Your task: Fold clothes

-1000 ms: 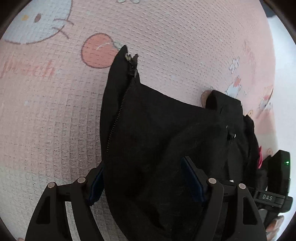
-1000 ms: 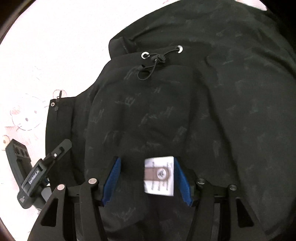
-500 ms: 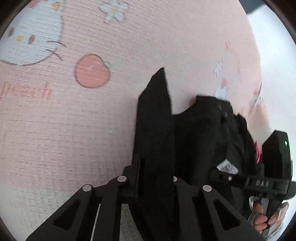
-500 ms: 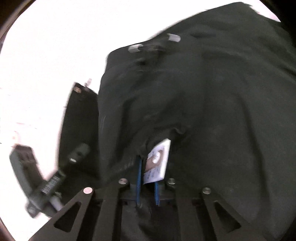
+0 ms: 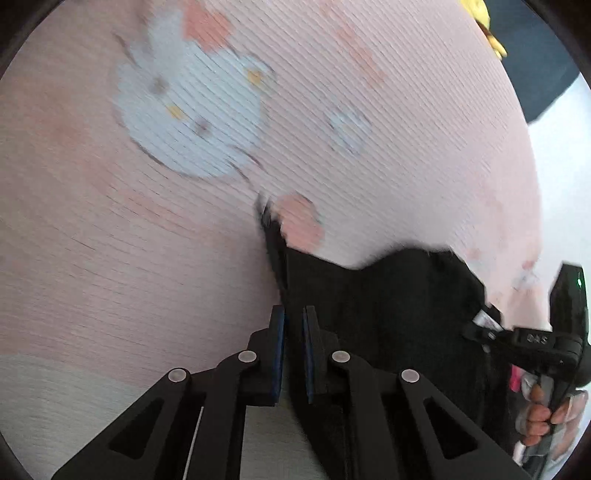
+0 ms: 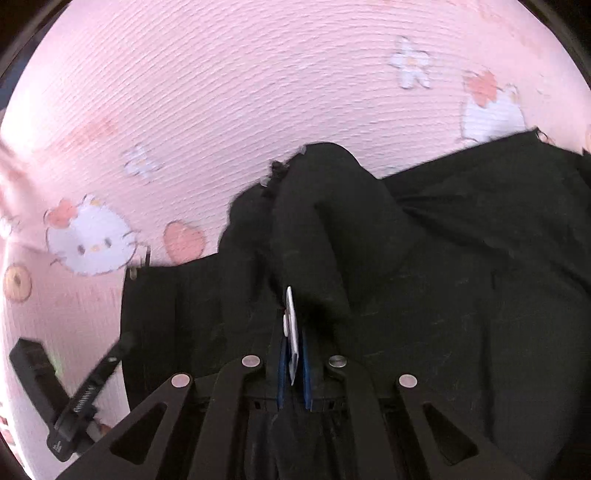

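A black zip-up jacket [image 5: 388, 295] lies on a pink cartoon-print blanket [image 5: 110, 240]. My left gripper [image 5: 293, 321] is shut on the jacket's zipper edge, which rises as a thin strip ahead of the blue pads. In the right wrist view the jacket [image 6: 461, 258] spreads to the right, and my right gripper [image 6: 293, 332] is shut on its collar fabric together with the white neck label [image 6: 291, 321]. A bunched fold with the drawcord eyelets [image 6: 280, 170] stands up ahead of it. The left gripper's body [image 6: 74, 391] shows at the lower left there.
The right-hand gripper and the person's fingers [image 5: 543, 417] appear at the right edge of the left wrist view. A dark blue item [image 5: 539, 59] with something yellow [image 5: 487, 26] lies past the blanket at top right. Pink blanket [image 6: 221, 92] stretches ahead of both grippers.
Both grippers went from open around the jacket fabric to shut on it, then lifted and moved, pulling the jacket's upper edge up and across the blanket.
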A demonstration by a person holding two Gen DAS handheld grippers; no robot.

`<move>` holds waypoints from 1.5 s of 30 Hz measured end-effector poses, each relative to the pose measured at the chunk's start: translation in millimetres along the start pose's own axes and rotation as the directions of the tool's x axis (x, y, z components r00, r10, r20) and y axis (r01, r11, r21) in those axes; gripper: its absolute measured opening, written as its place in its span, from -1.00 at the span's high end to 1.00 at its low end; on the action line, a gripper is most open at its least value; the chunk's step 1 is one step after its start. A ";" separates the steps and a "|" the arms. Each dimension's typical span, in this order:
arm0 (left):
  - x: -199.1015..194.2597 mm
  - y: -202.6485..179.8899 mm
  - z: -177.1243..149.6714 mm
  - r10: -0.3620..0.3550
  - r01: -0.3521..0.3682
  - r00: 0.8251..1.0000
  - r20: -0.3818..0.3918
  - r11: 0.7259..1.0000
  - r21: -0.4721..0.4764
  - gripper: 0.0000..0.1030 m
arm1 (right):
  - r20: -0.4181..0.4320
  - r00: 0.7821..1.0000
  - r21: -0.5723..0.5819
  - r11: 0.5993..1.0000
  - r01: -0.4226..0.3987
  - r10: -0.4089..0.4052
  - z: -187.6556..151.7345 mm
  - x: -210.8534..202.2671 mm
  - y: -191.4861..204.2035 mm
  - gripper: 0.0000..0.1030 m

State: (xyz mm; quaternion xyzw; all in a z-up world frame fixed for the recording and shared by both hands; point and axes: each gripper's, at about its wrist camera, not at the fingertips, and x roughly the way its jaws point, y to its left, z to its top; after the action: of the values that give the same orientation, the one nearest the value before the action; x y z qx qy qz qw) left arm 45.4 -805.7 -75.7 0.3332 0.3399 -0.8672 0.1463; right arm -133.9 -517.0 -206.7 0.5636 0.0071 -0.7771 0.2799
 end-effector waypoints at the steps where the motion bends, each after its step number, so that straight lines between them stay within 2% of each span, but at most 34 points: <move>1: -1.5 2.6 2.0 0.013 -0.013 1.000 0.016 1.000 0.001 0.85 | -0.009 1.000 0.011 1.000 -0.004 0.004 1.2 2.7 -4.3 0.90; 3: -2.4 11.1 4.6 0.002 -0.002 1.000 0.011 1.000 -0.026 0.85 | -0.047 0.998 -0.007 0.999 0.040 -0.040 3.2 14.3 -8.2 0.90; 4: 5.0 8.6 6.7 -0.015 0.015 1.000 0.003 0.999 -0.043 0.85 | -0.068 0.992 -0.019 0.994 0.109 -0.110 3.0 23.0 -11.1 0.90; 5: 18.5 0.2 9.1 -0.033 0.032 0.999 -0.011 0.998 -0.052 0.85 | -0.088 0.980 -0.033 0.984 0.176 -0.178 2.7 31.6 -14.0 0.88; 7: 30.6 -10.2 7.4 -0.092 0.089 0.995 -0.040 0.994 -0.062 0.85 | -0.125 0.956 -0.099 0.962 0.253 -0.264 -1.1 43.1 -13.5 0.85; 10: 41.3 -5.6 7.6 -0.195 0.176 0.975 -0.107 0.971 -0.163 0.83 | -0.102 0.951 -0.142 0.950 0.277 -0.293 -4.6 33.2 0.2 0.74; 12: 44.2 0.7 6.9 -0.225 0.193 0.965 -0.132 0.956 -0.221 0.79 | -0.086 0.947 -0.169 0.941 0.292 -0.309 -6.9 26.2 9.5 0.54; 14: 46.5 5.9 7.2 -0.233 0.187 0.959 -0.161 0.948 -0.258 0.65 | -0.068 0.959 -0.184 0.948 0.258 -0.274 -9.7 9.3 21.8 0.05; 15: 48.2 7.0 7.5 -0.239 0.185 0.954 -0.182 0.945 -0.271 0.38 | -0.048 0.967 -0.199 0.951 0.236 -0.250 -17.7 -5.2 27.0 -0.05; 16: 47.5 9.2 6.9 -0.258 0.198 0.946 -0.195 0.938 -0.283 -0.07 | -0.029 0.974 -0.215 0.953 0.215 -0.226 -25.4 -19.2 32.4 -0.17; 18: 39.4 15.8 3.7 -0.330 0.264 0.925 -0.190 0.915 -0.306 -0.54 | 0.005 0.979 -0.248 0.948 0.199 -0.205 -32.9 -36.4 45.9 -0.20; 20: 35.5 15.7 4.1 -0.354 0.287 0.920 -0.170 0.902 -0.322 -0.54 | 0.023 0.983 -0.287 0.941 0.180 -0.181 -38.2 -46.6 61.9 -0.27; 24: 27.6 6.2 3.5 -0.276 0.227 0.943 -0.183 0.941 -0.251 -0.54 | -0.018 0.993 -0.360 0.927 0.106 -0.120 -33.6 -38.7 83.7 -0.30; 25: 28.0 4.2 3.1 -0.265 0.217 0.945 -0.191 0.946 -0.240 -0.54 | -0.037 0.992 -0.369 0.924 0.096 -0.118 -45.5 -36.9 88.2 -0.30; 26: 29.8 3.9 2.1 -0.275 0.224 0.940 -0.200 0.944 -0.242 -0.54 | -0.055 0.992 -0.379 0.921 0.086 -0.115 -56.7 -35.1 92.3 -0.30; 28: 31.2 3.4 0.5 -0.285 0.230 0.933 -0.218 0.942 -0.245 -0.54 | -0.070 0.989 -0.395 0.914 0.090 -0.127 -58.5 -22.2 95.8 -0.30; 32: 29.8 3.6 -0.4 -0.248 0.195 0.940 -0.235 0.954 -0.227 -0.54 | -0.078 0.987 -0.401 0.911 0.097 -0.139 -66.9 -8.6 99.3 -0.30; 36: 22.5 6.4 -0.8 -0.259 0.208 0.938 -0.231 0.952 -0.224 -0.54 | -0.093 0.991 -0.389 0.920 0.051 -0.094 -74.5 -14.3 101.2 -0.30; 40: 15.4 6.0 -1.3 -0.251 0.205 0.939 -0.237 0.958 -0.202 -0.54 | -0.119 0.991 -0.410 0.912 0.004 -0.058 -86.7 -11.3 110.4 -0.30; 45: 14.8 2.2 -3.9 -0.233 0.192 0.934 -0.272 0.967 -0.170 -0.54 | -0.176 0.979 -0.442 0.897 0.018 -0.107 -99.4 31.7 117.8 -0.30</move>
State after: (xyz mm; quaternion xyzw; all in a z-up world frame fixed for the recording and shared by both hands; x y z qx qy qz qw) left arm 37.4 -805.0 -89.0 0.4067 0.4520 -0.7936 0.0233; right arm -1.7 -597.4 -234.9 0.5591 0.2274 -0.7051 0.3723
